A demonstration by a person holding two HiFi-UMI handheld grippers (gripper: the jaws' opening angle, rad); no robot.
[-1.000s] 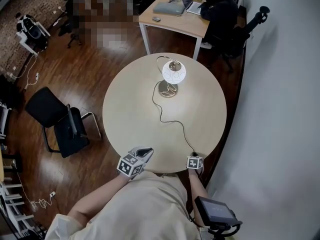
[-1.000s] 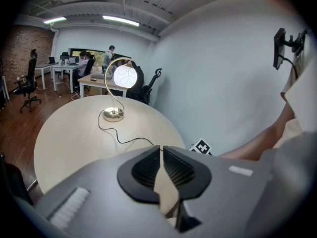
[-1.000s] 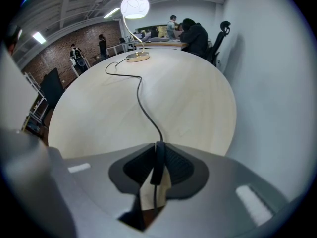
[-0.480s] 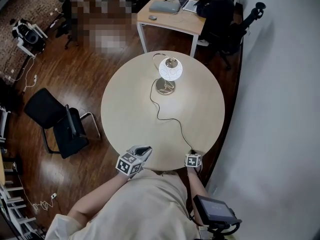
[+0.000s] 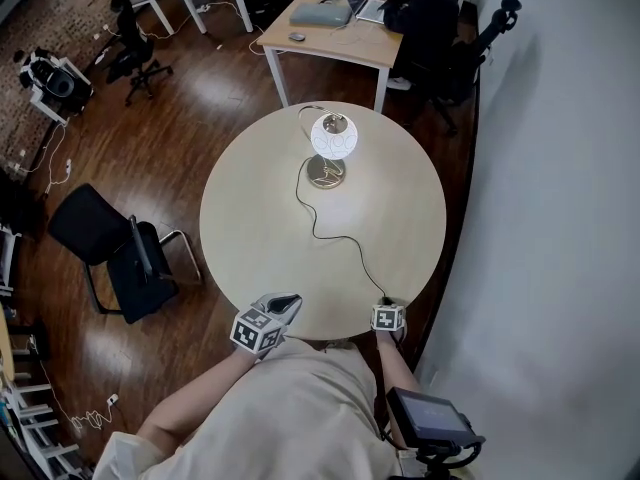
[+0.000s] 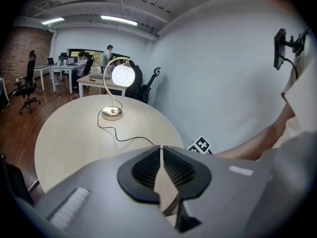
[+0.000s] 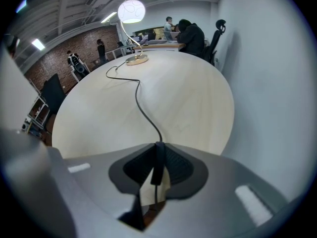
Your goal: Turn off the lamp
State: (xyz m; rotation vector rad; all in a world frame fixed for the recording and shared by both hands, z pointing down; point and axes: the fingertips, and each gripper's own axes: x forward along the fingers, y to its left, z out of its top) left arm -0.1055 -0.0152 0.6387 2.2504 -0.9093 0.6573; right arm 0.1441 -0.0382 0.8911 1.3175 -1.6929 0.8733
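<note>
The lamp [image 5: 333, 136] stands at the far side of the round table [image 5: 250, 238], its white globe lit over a brass base [image 5: 325, 172]. Its black cord [image 5: 340, 236] snakes toward the near edge. There my right gripper [image 5: 387, 308] is shut on the cord's black inline switch [image 7: 157, 165], which sits upright between the jaws in the right gripper view. My left gripper [image 5: 283, 303] rests at the near edge, left of the right one, shut with nothing in it. In the left gripper view the lit lamp [image 6: 122, 76] glows beyond the shut left gripper [image 6: 161, 148].
A black chair [image 5: 115, 243] stands on the wooden floor left of the table. A desk [image 5: 330, 28] with people seated at it lies beyond the table. A white wall runs along the right. A small screen [image 5: 430, 420] hangs near my right side.
The head view has drifted slightly. Both grippers keep their places and the lamp stays lit.
</note>
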